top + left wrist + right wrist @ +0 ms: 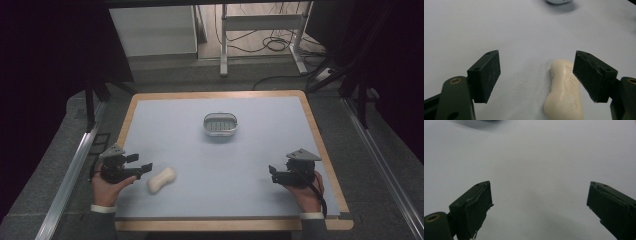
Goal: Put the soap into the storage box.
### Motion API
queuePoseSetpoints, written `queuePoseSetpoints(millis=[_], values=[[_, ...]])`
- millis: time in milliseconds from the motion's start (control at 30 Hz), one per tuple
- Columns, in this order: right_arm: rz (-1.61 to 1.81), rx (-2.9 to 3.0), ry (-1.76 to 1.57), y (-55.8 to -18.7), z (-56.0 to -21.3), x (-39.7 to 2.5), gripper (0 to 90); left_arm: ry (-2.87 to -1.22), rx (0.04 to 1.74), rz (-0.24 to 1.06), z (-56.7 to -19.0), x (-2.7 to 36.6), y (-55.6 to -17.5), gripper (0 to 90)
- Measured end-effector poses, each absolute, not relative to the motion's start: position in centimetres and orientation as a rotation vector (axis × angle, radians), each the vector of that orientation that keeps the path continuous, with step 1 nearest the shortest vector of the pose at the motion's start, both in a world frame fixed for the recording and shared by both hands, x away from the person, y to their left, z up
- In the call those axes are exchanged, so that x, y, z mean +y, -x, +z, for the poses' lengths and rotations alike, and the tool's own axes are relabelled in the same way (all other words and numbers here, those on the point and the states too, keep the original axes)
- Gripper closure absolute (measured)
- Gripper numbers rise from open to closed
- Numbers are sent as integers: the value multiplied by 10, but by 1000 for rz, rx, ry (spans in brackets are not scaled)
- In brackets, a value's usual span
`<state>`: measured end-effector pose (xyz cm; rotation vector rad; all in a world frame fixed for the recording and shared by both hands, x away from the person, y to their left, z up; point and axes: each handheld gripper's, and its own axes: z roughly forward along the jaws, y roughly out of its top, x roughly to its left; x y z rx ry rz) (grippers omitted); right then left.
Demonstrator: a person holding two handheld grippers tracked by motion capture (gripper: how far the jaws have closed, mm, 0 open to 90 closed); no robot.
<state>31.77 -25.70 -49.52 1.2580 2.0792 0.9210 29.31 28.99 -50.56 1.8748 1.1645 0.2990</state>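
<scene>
left tool (146, 167) wide, reaching soap bar (161, 180) lower left, ungrasped | right tool (272, 173) wide, idle | soap dish (220, 124) centre of counter (260, 150), empty | placing pending

A pale blue table top (215, 160) with a wooden edge stands on grey carpet (45, 170). Behind it are a white metal frame (260, 22), loose cables (272, 45) and a white cabinet (152, 30); both sides are dark.

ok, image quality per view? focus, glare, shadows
High view: sharp, table evenly lit, dark surroundings. Left gripper view: soap bar sharp enough to show embossed lettering, soft shadow beside it, dish at the top blurred. Right gripper view: soft, low contrast, no glare.
</scene>
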Motion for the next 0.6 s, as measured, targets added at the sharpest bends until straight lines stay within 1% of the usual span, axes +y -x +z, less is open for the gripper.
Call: queuePoseSetpoints(millis=[133,300,367,467,600], values=[[932,2030,-1230,-314,-492,-261,76,-1869,1178,321,-506,290,-293,232],[934,2034,-1245,-314,-497,-265,79,-1896,1189,324,-508,288,-294,232],[937,2037,-1251,-313,-498,-266,79,-1879,1182,333,-508,287,-293,233],[954,2035,-1252,-312,-499,-270,80,-1848,1156,314,-506,287,-292,235],[984,2023,-1260,-313,-501,-274,84,-1862,1168,319,-507,285,-293,235]])
